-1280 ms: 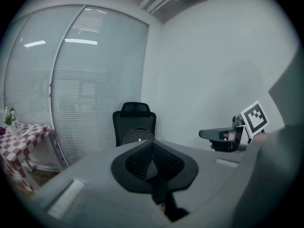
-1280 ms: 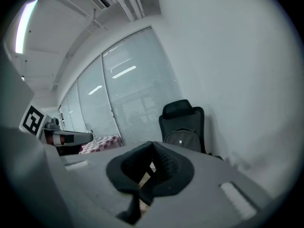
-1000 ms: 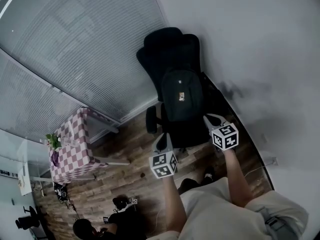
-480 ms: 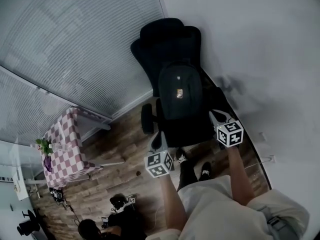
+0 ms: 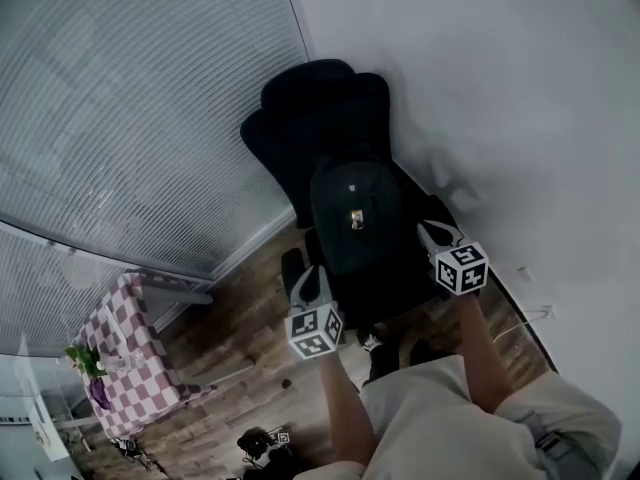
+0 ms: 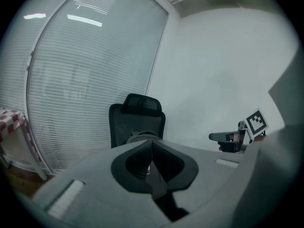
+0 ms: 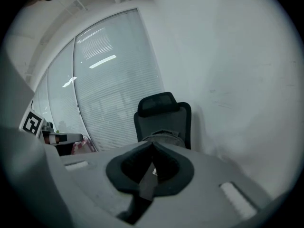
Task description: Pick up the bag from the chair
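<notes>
Pale trousers (image 5: 450,423) fill the near edge of the head view, and from there both arms reach out over the wooden floor (image 5: 240,368). First up is the left tool (image 5: 309,274), whose jaws are pressed flat together with nothing between them. Its own view shows the pads meeting in a single seam, with only open air beyond. The right tool (image 5: 432,232) matches it, closed tight and empty.

Now the prize. The bag (image 5: 355,218), dark with a small bright tag on its front, sits on the seat and leans against the backrest of the black chair (image 5: 310,98). From the left tool it lies at one o'clock, from the right tool at eleven, so it is framed squarely between them. Its long axis runs from six up to twelve along the backrest, with the top end farthest from the tools.

Neither tool touches it. Both gripper views show the bag low on the chair, dead ahead and well apart. By my reading the right tool sits a little further up the bag's flank and the left hangs back by the seat front, so the right looks slightly nearer. Both jaws must open before any grab.

Beyond the chair are a plain white wall (image 5: 500,88) at twelve and blinds (image 5: 130,118) at ten.
</notes>
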`<action>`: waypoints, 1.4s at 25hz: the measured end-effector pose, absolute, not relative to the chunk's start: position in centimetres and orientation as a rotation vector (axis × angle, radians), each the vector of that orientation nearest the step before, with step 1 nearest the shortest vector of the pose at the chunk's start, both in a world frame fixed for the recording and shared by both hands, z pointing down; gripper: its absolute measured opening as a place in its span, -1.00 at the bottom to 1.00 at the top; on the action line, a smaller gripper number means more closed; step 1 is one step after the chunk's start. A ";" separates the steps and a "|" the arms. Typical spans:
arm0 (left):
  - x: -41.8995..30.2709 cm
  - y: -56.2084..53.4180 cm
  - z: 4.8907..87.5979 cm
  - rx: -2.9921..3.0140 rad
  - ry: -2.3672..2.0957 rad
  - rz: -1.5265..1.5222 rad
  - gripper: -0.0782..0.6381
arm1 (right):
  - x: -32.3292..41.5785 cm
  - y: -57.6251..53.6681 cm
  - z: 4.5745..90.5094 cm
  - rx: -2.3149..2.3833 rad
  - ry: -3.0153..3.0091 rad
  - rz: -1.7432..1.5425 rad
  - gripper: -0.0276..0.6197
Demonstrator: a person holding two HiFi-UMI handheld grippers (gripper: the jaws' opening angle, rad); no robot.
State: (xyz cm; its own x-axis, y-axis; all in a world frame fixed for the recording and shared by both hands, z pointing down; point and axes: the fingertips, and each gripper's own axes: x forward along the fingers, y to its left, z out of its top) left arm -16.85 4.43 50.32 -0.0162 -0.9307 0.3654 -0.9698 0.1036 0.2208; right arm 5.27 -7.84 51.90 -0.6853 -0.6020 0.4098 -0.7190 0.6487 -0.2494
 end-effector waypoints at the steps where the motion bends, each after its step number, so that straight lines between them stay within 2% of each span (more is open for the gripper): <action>1: -17.6 3.6 50.6 1.861 -1.968 0.129 -0.76 | 4.9 -8.5 52.1 1.079 -2.577 0.579 -0.91; 6: -19.2 -0.3 53.9 1.886 -1.914 0.167 -0.76 | 5.3 -11.1 54.3 1.164 -2.534 0.661 -0.91; 15: -21.6 -7.4 61.6 1.858 -1.821 0.275 -0.76 | 3.4 -17.7 61.1 1.034 -2.499 0.834 -0.91; 22: -24.1 -13.8 67.9 1.849 -1.784 0.283 -0.76 | 1.4 -24.2 67.4 0.857 -2.544 0.784 -0.90; 28: -26.2 -14.6 74.6 1.819 -1.701 0.318 -0.73 | 0.3 -25.6 73.3 0.808 -2.508 0.836 -0.50; 32: -26.5 -16.2 77.7 1.872 -1.629 0.267 -0.20 | -0.6 -27.7 77.0 0.812 -2.481 0.801 -0.03; 35: -26.3 -16.8 80.3 1.897 -1.584 0.277 0.02 | -0.7 -28.5 79.2 0.843 -2.454 0.838 0.26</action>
State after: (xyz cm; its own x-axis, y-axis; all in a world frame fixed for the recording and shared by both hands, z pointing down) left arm -26.29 -16.80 80.29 0.2506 -0.8035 0.5399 -0.9390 -0.0660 0.3376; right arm -0.73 -28.46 79.19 -0.7324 -0.4089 0.5444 -0.6564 0.6362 -0.4053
